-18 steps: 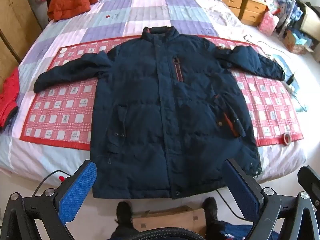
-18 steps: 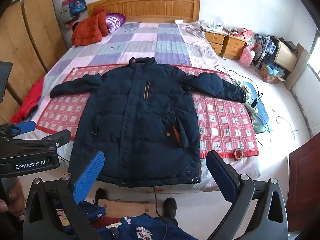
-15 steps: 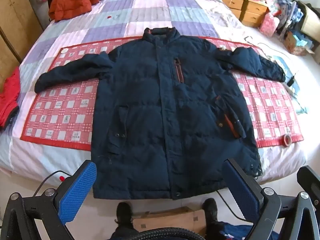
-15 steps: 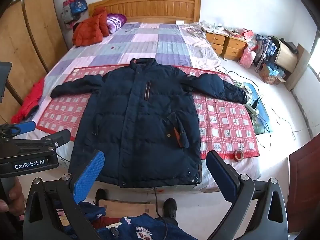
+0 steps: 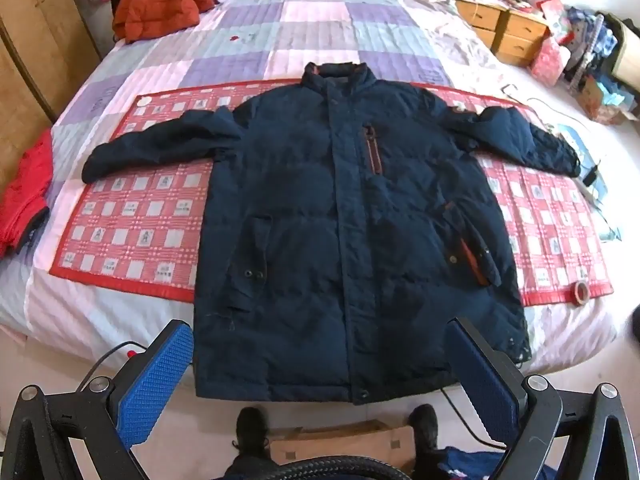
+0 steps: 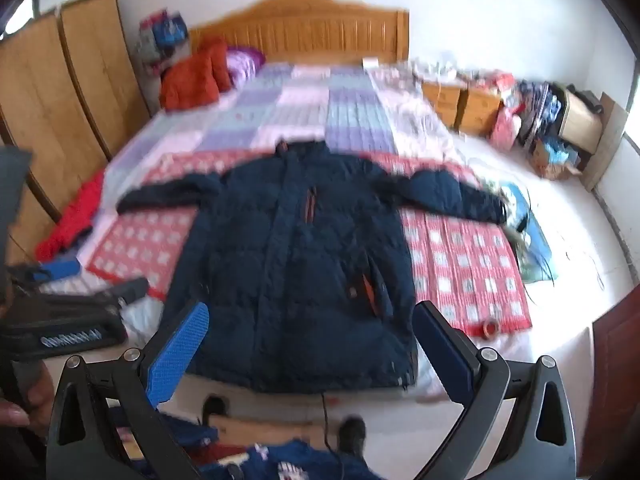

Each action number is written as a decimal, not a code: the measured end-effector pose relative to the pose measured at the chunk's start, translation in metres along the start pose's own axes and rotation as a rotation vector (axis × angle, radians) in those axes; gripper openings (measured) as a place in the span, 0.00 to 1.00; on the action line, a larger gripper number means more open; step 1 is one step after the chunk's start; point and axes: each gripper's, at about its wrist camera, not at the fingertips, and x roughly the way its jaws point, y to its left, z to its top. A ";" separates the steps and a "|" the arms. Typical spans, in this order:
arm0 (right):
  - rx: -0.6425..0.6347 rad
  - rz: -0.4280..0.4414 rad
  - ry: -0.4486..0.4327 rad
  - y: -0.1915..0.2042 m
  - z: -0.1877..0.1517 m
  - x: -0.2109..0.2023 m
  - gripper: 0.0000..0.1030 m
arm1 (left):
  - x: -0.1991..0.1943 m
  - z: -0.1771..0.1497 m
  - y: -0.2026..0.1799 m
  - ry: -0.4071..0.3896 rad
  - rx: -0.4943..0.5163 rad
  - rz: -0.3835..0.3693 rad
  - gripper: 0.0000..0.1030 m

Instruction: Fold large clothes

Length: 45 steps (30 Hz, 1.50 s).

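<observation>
A large navy padded jacket lies flat, front up, on a red checked mat across the bed, both sleeves spread sideways; its hem hangs over the near bed edge. It also shows in the right wrist view. My left gripper is open and empty, just short of the hem. My right gripper is open and empty, in front of the hem. The left gripper's body shows at the left of the right wrist view.
A roll of red tape lies on the mat's right corner. An orange jacket sits by the pillows, a red garment on the bed's left edge. Wooden drawers and clutter stand right. A cardboard box and feet are below.
Both grippers have moved closer to the bed and the jacket's hem. The right wrist view is now blurred from motion. The jacket has not moved.
</observation>
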 end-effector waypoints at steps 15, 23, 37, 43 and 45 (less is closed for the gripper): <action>-0.029 0.009 0.025 -0.006 -0.006 0.012 1.00 | 0.014 -0.007 0.007 0.035 -0.022 0.019 1.00; 0.007 0.013 0.067 -0.015 -0.008 0.020 1.00 | 0.019 -0.009 0.004 0.047 -0.016 0.015 1.00; 0.030 0.018 0.087 -0.019 0.003 0.038 1.00 | 0.031 -0.001 0.001 0.053 -0.017 0.010 1.00; 0.031 0.022 0.086 -0.020 0.016 0.052 1.00 | 0.043 0.020 0.000 0.048 -0.017 0.004 1.00; 0.032 0.024 0.083 -0.020 0.020 0.055 1.00 | 0.046 0.025 0.000 0.044 -0.017 0.002 1.00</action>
